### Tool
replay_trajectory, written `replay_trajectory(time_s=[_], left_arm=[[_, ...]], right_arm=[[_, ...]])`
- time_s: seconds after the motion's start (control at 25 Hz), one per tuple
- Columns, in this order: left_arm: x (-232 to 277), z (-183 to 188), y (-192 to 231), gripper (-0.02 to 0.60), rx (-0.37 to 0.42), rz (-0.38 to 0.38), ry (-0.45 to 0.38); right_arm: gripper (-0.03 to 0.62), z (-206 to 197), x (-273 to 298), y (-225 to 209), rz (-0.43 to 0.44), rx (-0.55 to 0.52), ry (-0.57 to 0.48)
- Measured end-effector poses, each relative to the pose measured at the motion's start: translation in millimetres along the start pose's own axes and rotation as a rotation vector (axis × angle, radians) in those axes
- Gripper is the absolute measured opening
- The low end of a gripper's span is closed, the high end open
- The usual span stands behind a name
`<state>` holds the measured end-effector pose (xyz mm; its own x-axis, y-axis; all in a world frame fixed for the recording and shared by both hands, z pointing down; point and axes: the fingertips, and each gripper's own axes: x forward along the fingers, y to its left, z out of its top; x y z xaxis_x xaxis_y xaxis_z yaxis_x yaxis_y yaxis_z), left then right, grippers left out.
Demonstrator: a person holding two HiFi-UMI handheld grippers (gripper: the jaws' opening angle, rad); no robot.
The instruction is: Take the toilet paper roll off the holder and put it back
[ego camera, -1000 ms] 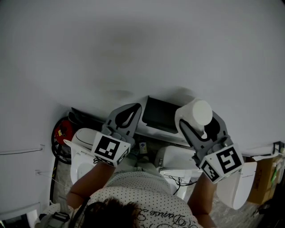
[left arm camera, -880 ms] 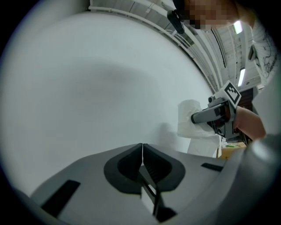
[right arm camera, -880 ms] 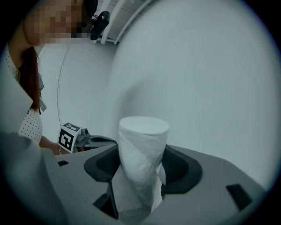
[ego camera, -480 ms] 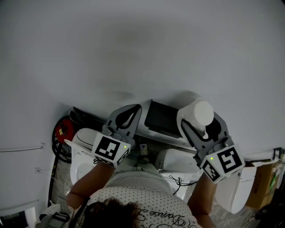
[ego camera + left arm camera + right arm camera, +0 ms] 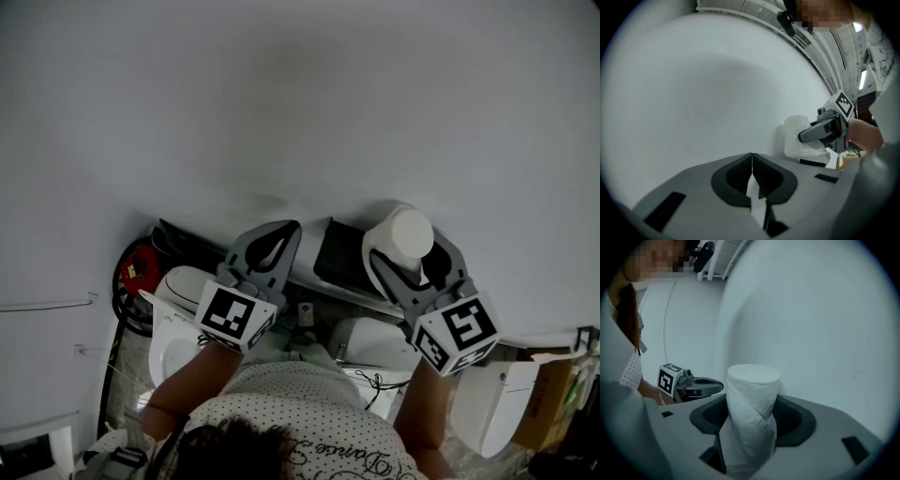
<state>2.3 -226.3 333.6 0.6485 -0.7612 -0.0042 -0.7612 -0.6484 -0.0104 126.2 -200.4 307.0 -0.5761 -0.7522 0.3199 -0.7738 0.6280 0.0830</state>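
Observation:
A white toilet paper roll [image 5: 409, 234] stands upright between the jaws of my right gripper [image 5: 405, 247], which is shut on it close to the white wall. In the right gripper view the roll [image 5: 751, 413] fills the gap between the pads, its flat end facing the wall. A black holder [image 5: 341, 251] is fixed to the wall just left of the roll. My left gripper [image 5: 288, 228] is shut and holds nothing, its tips left of the holder. From the left gripper view its jaws [image 5: 752, 158] meet, with the roll [image 5: 799, 136] off to the right.
The white wall [image 5: 300, 103] fills the upper part of the head view. Below stand a white toilet [image 5: 178, 314] at the left and another [image 5: 375, 337] in the middle. A red object [image 5: 136, 272] sits at the far left, a cardboard box [image 5: 555, 394] at the right.
My right gripper has carried the roll a little to the left, nearer the black holder. The left gripper has stayed shut and has hardly moved.

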Motion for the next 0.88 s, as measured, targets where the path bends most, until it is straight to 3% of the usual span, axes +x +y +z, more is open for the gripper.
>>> replay_trajectory(time_s=[0.44, 0.88], left_arm=[[2, -3, -1, 0.006, -0.008, -0.006, 0.016], [4, -1, -4, 0.005, -0.005, -0.011, 0.019]], right_arm=[[0.298, -31, 22, 13, 0.023, -0.041, 0.123], [0.298, -35, 25, 16, 0.023, -0.049, 0.144]])
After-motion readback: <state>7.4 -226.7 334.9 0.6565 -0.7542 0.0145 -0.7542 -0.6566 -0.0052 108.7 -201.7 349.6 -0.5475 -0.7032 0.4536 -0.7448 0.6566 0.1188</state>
